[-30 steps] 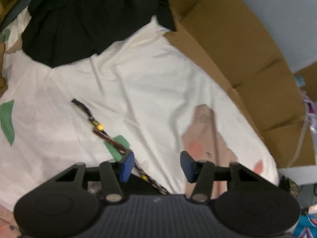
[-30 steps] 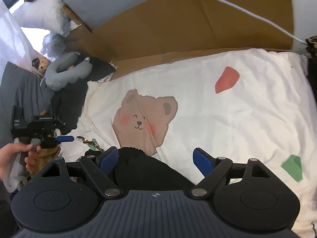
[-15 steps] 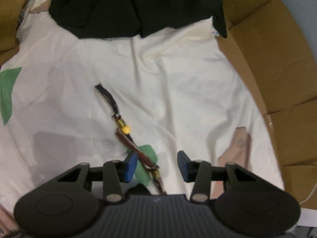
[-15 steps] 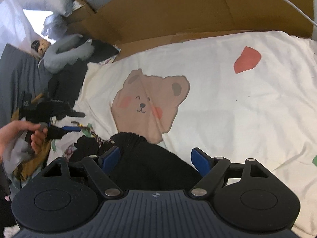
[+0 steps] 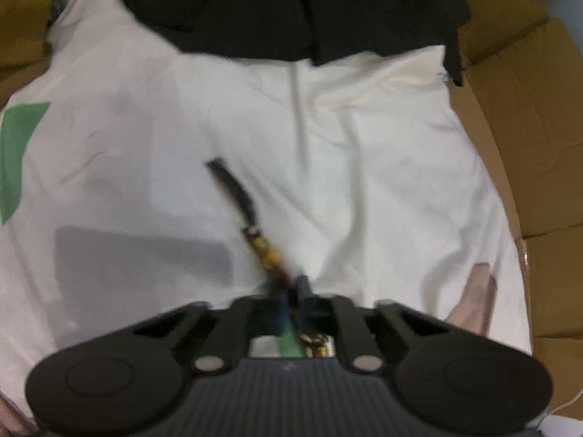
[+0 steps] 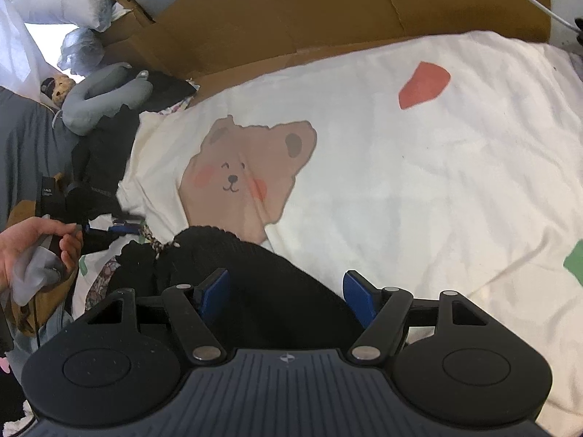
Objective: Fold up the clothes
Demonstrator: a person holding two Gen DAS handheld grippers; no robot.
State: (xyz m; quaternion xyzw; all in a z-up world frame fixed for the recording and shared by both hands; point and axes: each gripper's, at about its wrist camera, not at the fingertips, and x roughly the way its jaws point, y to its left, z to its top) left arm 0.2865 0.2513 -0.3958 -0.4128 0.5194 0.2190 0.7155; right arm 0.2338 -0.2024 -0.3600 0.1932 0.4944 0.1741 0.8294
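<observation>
A cream bedsheet [image 6: 419, 189] printed with a bear [image 6: 247, 178] serves as the work surface. Just below the bear, a black knitted garment [image 6: 262, 284] is seen lying on the sheet, between the closing jaws of the right gripper [image 6: 286, 293] — its blue pads are not yet pressed on the fabric. To the left of the bear, the left gripper [image 5: 291, 300] is clamped shut on a braided, beaded cord [image 5: 255, 233]. The cord's dark tip is stretched out across the sheet toward another black garment [image 5: 291, 11].
</observation>
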